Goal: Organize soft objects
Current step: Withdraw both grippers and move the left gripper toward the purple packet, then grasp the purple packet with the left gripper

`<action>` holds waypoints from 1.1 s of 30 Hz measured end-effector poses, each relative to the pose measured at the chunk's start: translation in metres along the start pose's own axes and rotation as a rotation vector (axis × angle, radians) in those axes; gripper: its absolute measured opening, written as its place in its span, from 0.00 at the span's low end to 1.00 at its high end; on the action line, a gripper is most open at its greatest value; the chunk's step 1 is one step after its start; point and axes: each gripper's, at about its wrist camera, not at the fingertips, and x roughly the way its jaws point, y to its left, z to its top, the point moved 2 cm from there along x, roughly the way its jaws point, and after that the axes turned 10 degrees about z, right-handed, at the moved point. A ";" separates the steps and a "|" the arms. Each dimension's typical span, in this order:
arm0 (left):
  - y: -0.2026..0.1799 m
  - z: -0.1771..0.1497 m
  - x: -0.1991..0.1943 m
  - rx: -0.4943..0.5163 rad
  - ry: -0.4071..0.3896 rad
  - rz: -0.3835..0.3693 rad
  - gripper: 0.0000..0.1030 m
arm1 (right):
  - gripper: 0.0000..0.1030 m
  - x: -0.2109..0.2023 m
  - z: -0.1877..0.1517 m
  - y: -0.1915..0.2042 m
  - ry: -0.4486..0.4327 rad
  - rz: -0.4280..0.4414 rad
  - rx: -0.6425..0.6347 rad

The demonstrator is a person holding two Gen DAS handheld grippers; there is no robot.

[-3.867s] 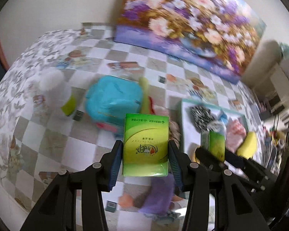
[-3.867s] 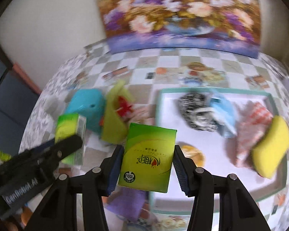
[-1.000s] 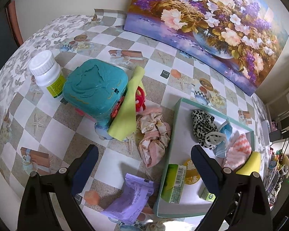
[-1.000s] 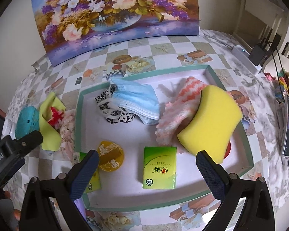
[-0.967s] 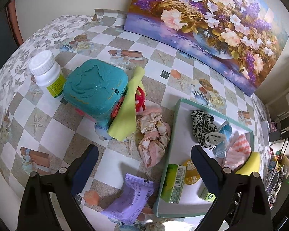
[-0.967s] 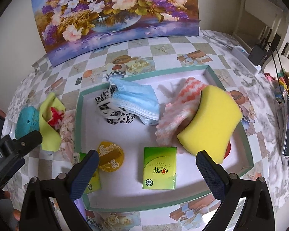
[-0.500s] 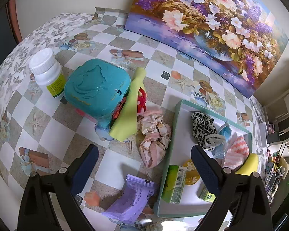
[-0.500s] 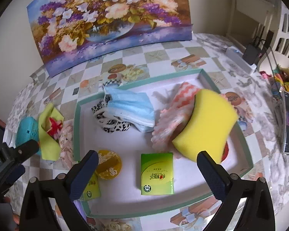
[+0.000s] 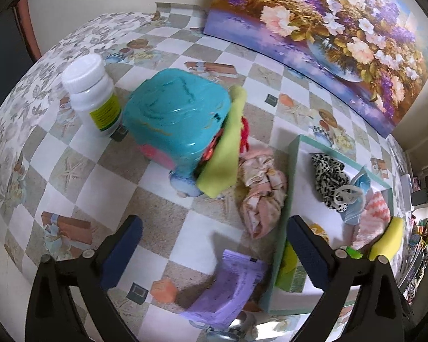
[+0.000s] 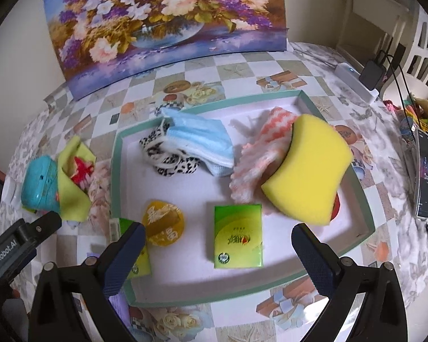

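Both tongs gape empty — left tongs [image 9: 212, 245] over the counter's pink scrunchie [image 9: 262, 196], likely next for the tray [image 10: 365, 199].

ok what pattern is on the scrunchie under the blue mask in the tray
Black-and-white leopard spots on the scrunchie, clearest in the right wrist view.

A white pill bottle [image 9: 92, 94] stands beside a teal plastic toy [image 9: 176, 119]. A floral painting [image 10: 162, 20] leans along the tabletop's [image 9: 80, 171] far edge.
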 end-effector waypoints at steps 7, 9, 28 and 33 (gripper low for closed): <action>0.006 -0.009 0.003 -0.003 0.004 0.026 0.99 | 1.00 0.002 -0.015 0.015 0.045 -0.010 -0.038; 0.005 -0.014 0.007 0.013 0.025 0.026 1.00 | 1.00 0.004 -0.019 0.014 0.066 -0.029 -0.038; -0.013 -0.056 0.034 0.189 0.207 0.086 0.99 | 1.00 0.001 -0.040 -0.010 0.139 -0.064 0.051; -0.023 -0.067 0.041 0.228 0.249 0.084 0.99 | 1.00 0.001 -0.040 -0.011 0.140 -0.064 0.053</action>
